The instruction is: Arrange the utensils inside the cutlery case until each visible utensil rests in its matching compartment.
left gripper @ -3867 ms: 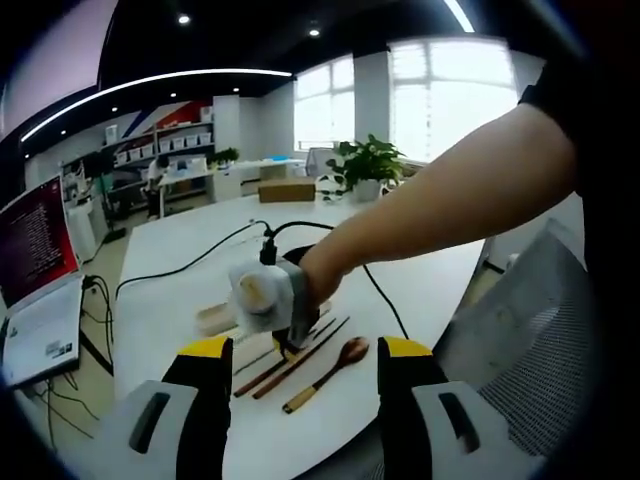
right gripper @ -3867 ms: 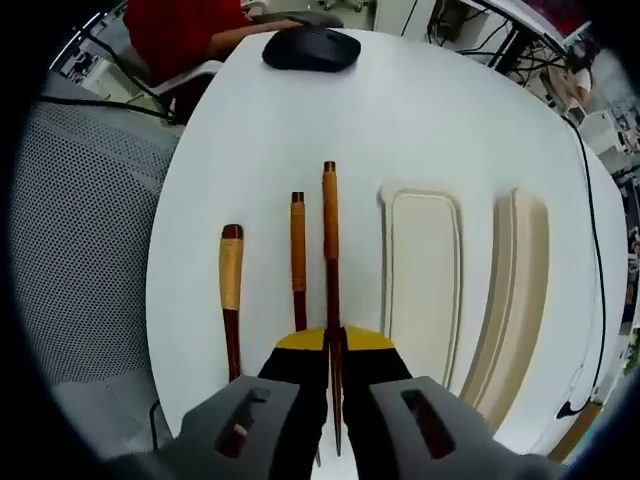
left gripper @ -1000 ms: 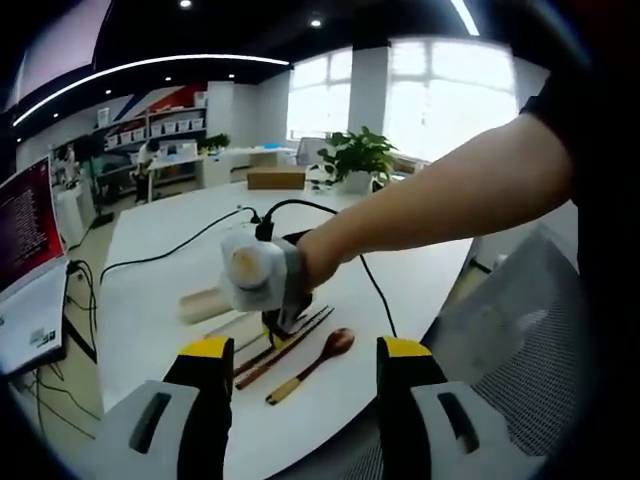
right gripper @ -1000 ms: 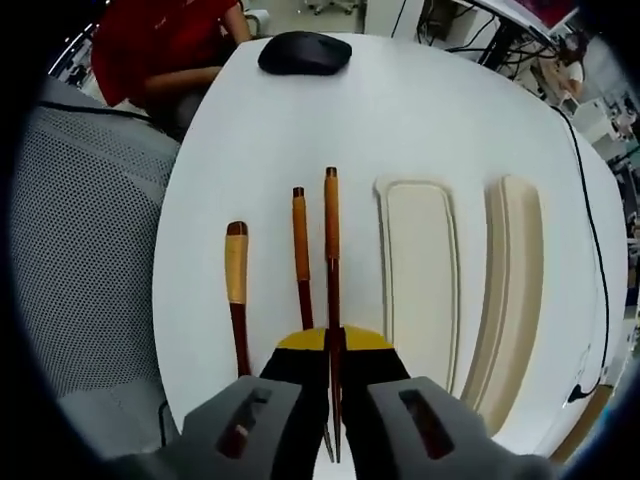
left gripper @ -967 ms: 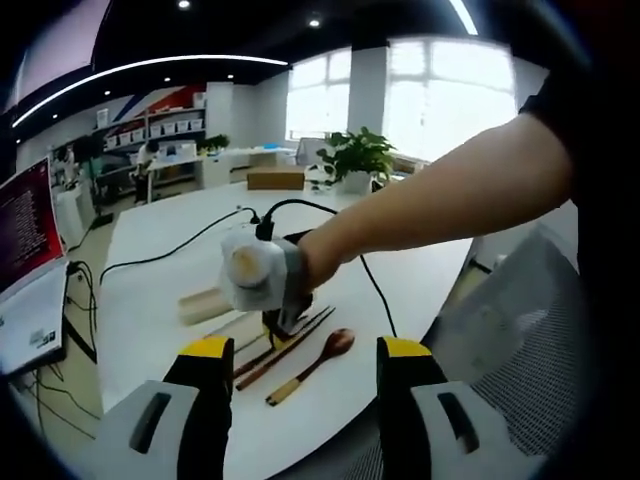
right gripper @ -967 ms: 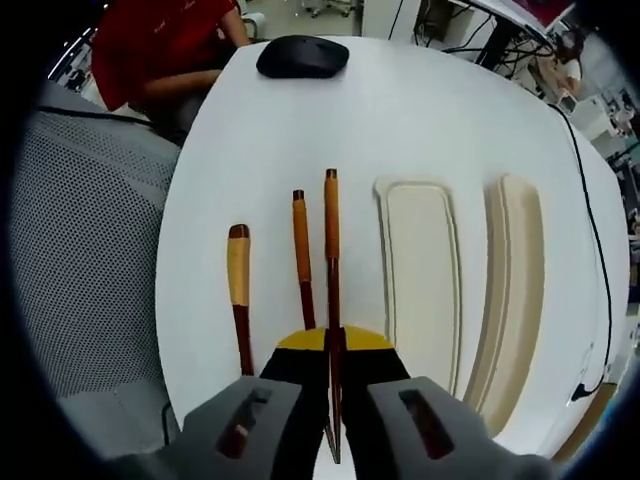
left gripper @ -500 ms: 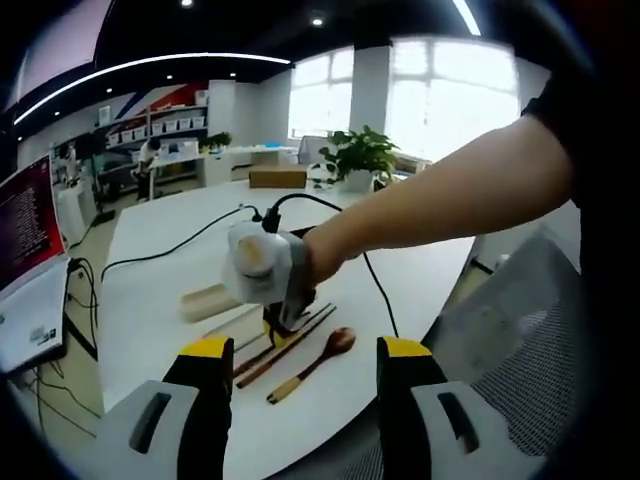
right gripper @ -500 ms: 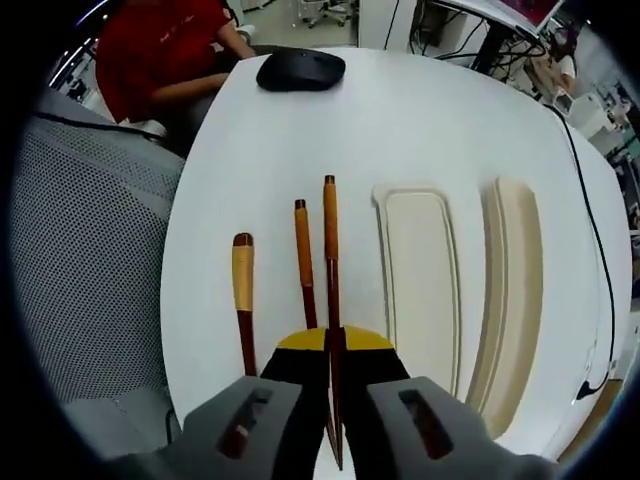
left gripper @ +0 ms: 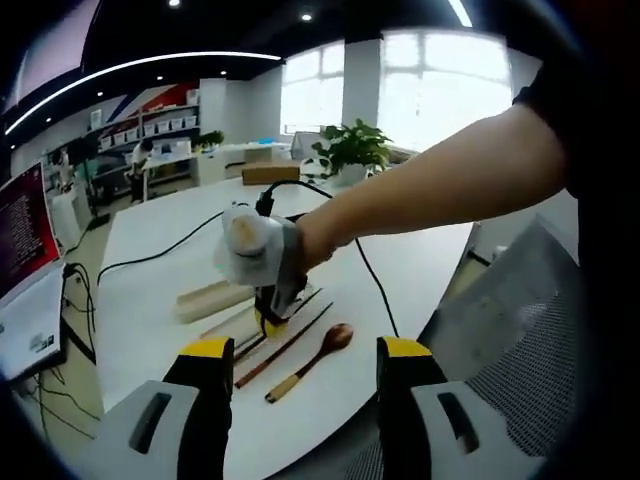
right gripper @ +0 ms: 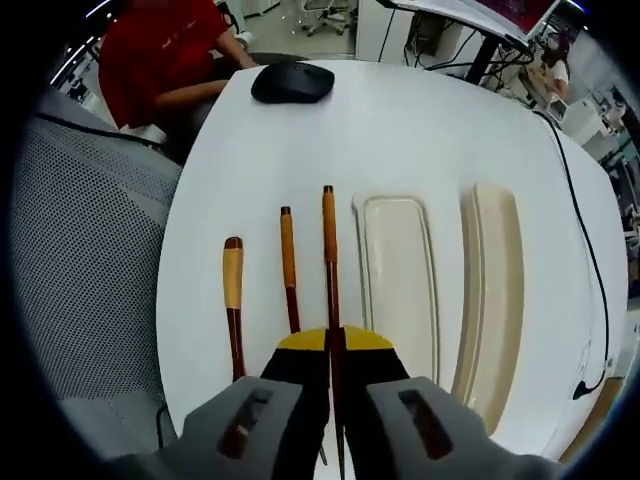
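Pinching one chopstick [right gripper: 328, 262] between its closed jaws, the right gripper [right gripper: 335, 340] is holding the stick lengthwise along its own axis, the lighter handle end pointing away over the white table [right gripper: 420, 130]. In the left gripper view the same right gripper [left gripper: 268, 318] is showing from the side, tips close above the utensils, with a person's forearm [left gripper: 430, 195] reaching in behind it.

The left gripper [left gripper: 305, 350] is hanging back off the table edge with its jaws spread wide and nothing between them.

Just left of the held chopstick in the right gripper view, the second chopstick [right gripper: 288, 268] is lying flat on the table, roughly parallel to it. Further left, the spoon [right gripper: 233, 300] is lying parallel too, its bowl hidden under the gripper body; the left gripper view is showing the spoon [left gripper: 305, 360] whole, bowl toward the forearm side.

To the right of the chopsticks the cutlery case tray [right gripper: 397, 285] is sitting open, its long recess holding no utensil. Beside it, further right, the case lid [right gripper: 490, 290] is lying along the same direction.

At the far end of the table a black mouse [right gripper: 292, 82] is resting. Beyond it a person in a red top [right gripper: 165, 50] is sitting.
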Available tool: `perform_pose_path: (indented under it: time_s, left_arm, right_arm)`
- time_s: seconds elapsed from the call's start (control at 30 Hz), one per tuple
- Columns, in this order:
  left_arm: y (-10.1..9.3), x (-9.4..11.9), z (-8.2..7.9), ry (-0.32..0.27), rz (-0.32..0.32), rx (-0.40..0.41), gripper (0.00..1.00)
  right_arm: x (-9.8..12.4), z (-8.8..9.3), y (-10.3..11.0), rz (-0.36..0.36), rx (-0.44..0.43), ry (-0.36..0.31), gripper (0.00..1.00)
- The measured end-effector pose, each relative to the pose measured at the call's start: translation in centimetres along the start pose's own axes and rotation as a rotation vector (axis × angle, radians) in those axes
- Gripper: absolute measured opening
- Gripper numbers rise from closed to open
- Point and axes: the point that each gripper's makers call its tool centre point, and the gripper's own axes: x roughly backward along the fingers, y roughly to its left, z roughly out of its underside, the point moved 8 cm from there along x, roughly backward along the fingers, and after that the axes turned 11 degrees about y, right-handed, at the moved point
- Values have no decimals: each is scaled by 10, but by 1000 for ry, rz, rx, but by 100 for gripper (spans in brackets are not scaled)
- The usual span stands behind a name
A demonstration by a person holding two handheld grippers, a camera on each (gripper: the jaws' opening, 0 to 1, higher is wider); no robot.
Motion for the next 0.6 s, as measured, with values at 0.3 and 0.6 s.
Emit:
perform_pose_path:
  time_s: [0.3, 0.6]
  left_arm:
    - [2, 2, -1, -4, -30, -5, 59]
    - [3, 4, -2, -14, -45, -9, 59]
  right_arm:
    - [0, 3, 4, -12, 1, -7, 0]
    - [11, 8, -3, 17, -9, -43, 0]
